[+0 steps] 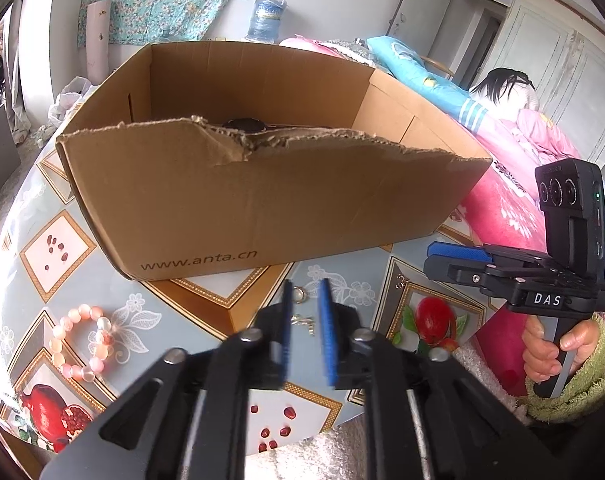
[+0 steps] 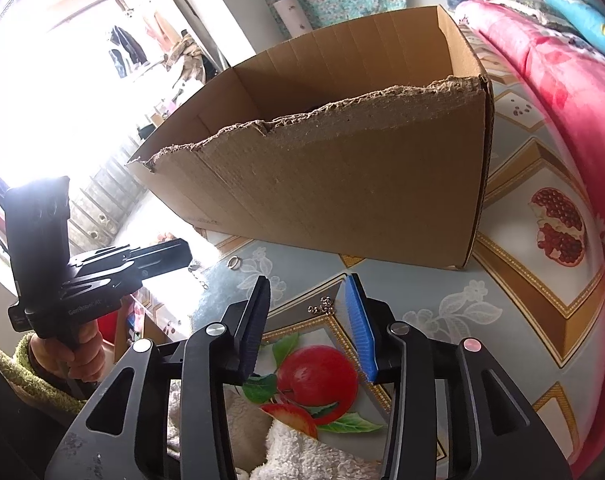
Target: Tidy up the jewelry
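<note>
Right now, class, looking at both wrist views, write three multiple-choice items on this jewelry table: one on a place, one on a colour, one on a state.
1. Where does the bead bracelet lie?
A. on the tablecloth in front of the cardboard box
B. inside the box
C. on the bed

2. What colour are the bracelet's beads?
A. green
B. pink
C. black

3. How does the left claw stand?
A. shut on the bracelet
B. shut on the ring
C. open, holding nothing

Key: 1 A, it rests on the cloth; 2 B, pale pink beads; 3 C, a clear gap shows between its pads.
</note>
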A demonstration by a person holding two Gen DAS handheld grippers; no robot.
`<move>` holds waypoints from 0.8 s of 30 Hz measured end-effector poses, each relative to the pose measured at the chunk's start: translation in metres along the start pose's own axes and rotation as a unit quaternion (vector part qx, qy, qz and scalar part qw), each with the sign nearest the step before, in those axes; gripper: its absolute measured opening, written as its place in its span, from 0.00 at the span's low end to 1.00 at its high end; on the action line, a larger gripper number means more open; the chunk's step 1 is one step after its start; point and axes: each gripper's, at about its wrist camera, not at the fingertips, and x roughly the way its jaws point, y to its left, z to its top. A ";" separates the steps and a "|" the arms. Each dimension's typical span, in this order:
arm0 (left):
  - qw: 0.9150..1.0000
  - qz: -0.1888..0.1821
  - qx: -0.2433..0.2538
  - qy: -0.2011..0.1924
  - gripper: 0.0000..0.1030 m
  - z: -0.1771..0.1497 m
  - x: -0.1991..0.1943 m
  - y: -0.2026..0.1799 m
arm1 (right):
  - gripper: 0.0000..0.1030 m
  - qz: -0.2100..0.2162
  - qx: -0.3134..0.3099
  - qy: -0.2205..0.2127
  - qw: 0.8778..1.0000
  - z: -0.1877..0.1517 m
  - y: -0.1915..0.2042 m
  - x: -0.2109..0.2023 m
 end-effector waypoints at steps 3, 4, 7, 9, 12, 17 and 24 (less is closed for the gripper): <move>1.000 -0.003 -0.004 -0.008 0.39 -0.001 -0.003 0.001 | 0.38 -0.002 0.002 -0.002 1.000 0.000 -0.001 -0.001; 1.000 -0.004 -0.005 -0.010 0.39 -0.001 -0.004 0.000 | 0.38 -0.002 0.002 -0.003 1.000 -0.001 -0.002 -0.002; 1.000 -0.006 -0.005 -0.014 0.41 -0.003 -0.007 0.001 | 0.39 -0.002 0.007 -0.002 1.000 -0.002 -0.005 -0.003; 1.000 -0.010 -0.004 -0.011 0.41 -0.005 -0.009 0.001 | 0.39 -0.004 0.006 -0.001 1.000 -0.003 -0.006 -0.004; 1.000 -0.009 0.003 0.000 0.41 -0.010 -0.007 0.000 | 0.39 -0.005 0.005 0.002 1.000 -0.004 -0.005 -0.004; 0.999 0.020 0.020 0.017 0.41 -0.016 0.003 -0.002 | 0.39 -0.003 0.004 0.009 1.000 -0.006 -0.004 -0.003; 0.995 0.071 0.065 0.036 0.41 -0.014 0.026 -0.003 | 0.39 0.001 0.006 0.010 1.000 -0.006 -0.004 -0.002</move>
